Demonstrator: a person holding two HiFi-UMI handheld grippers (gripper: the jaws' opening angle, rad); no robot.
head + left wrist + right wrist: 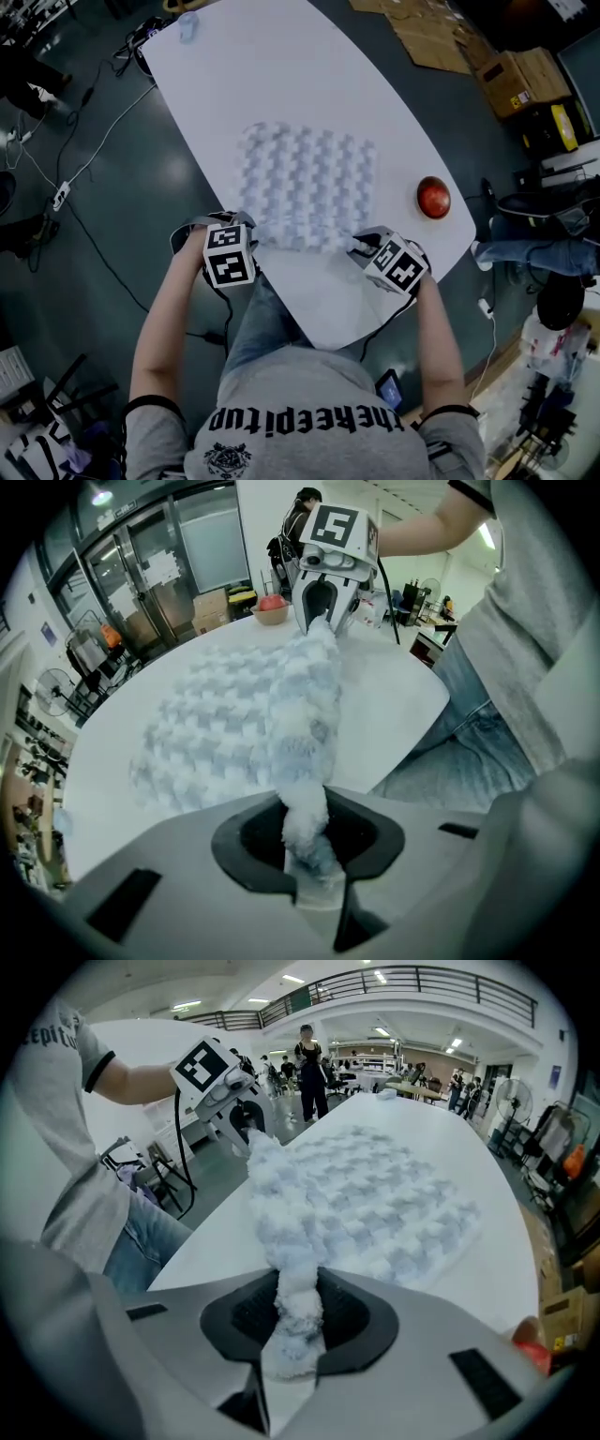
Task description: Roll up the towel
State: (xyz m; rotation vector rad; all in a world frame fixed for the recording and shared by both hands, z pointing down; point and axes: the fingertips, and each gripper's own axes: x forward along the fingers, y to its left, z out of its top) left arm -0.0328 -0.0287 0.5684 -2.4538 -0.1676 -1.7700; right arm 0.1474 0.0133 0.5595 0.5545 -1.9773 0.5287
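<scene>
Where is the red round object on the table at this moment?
In the head view, the red round object sits on the white table near its right edge, to the right of the towel and apart from it.

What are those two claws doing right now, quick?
Left gripper: closed, pinching the near edge of the towel.
Right gripper: closed, pinching the same towel edge at its other end.

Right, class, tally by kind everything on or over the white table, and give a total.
towel: 1
grippers, left gripper and right gripper: 2
red round object: 1
small pale object at the far end: 1
Total: 5
</scene>
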